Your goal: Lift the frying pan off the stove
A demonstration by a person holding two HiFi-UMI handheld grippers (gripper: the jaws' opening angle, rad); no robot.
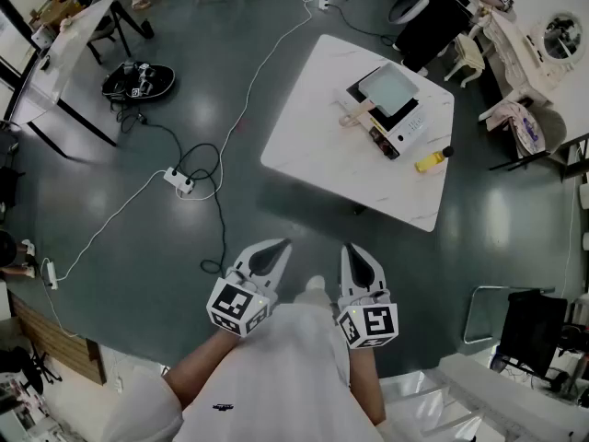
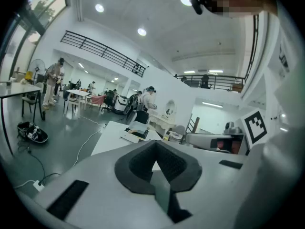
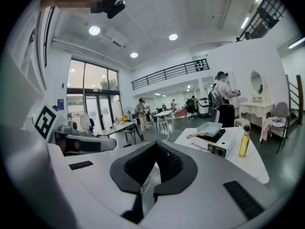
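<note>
The frying pan point(image 1: 386, 87) is a pale rectangular pan with a wooden handle point(image 1: 354, 113). It rests on a portable stove point(image 1: 405, 125) on the white table point(image 1: 313, 141), far ahead of me. My left gripper point(image 1: 279, 246) and right gripper point(image 1: 351, 250) hang side by side close to my body, over the floor and well short of the table. Both are shut with nothing between the jaws. In the right gripper view the pan point(image 3: 212, 128) sits on the stove point(image 3: 220, 141) beyond my right gripper point(image 3: 156, 151). In the left gripper view the stove point(image 2: 136, 130) shows small past my left gripper point(image 2: 155, 149).
A yellow oil bottle point(image 1: 431, 160) lies by the stove near the table's right edge. A power strip point(image 1: 179, 182) and cables cross the floor at the left. A black bag point(image 1: 138, 81) sits near another table point(image 1: 55, 53). White furniture point(image 1: 525, 44) stands at the right.
</note>
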